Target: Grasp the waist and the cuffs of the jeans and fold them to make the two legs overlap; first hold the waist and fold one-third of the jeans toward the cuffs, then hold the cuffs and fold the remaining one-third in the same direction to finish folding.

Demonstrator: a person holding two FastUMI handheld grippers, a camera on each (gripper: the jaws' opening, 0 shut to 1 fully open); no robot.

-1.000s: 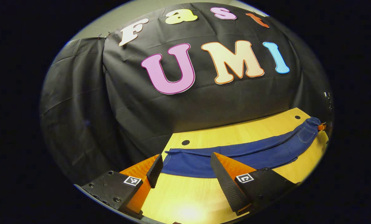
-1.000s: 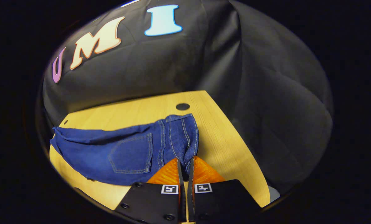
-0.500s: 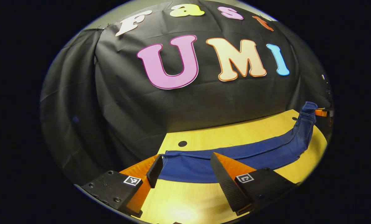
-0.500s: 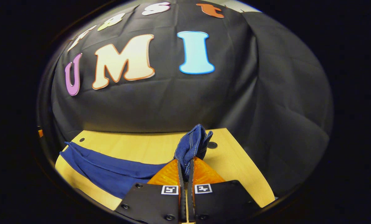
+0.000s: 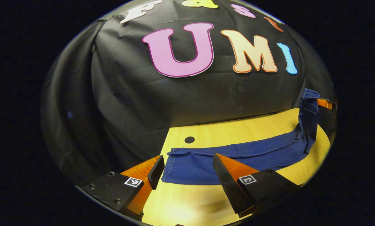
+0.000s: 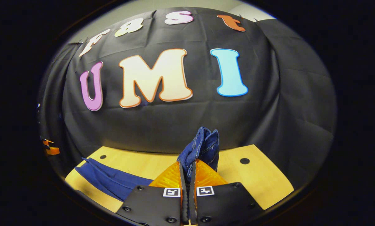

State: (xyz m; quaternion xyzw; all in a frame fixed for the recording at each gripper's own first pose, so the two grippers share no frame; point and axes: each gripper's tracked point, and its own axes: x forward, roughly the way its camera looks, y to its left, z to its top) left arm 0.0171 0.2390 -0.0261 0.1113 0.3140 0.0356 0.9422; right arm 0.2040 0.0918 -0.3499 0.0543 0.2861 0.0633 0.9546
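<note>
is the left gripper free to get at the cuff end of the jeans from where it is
Probably yes. The left gripper is open, and the cuff end of the jeans lies flat on the table right between its fingers, with nothing in between. The right gripper holds the waist up.

Recording booth rather than a home, black cloth wall (image 6: 162, 125) draped behind (creased, hung in folds), bare light wooden table (image 5: 237, 131) with round holes, strong overhead lighting
</note>
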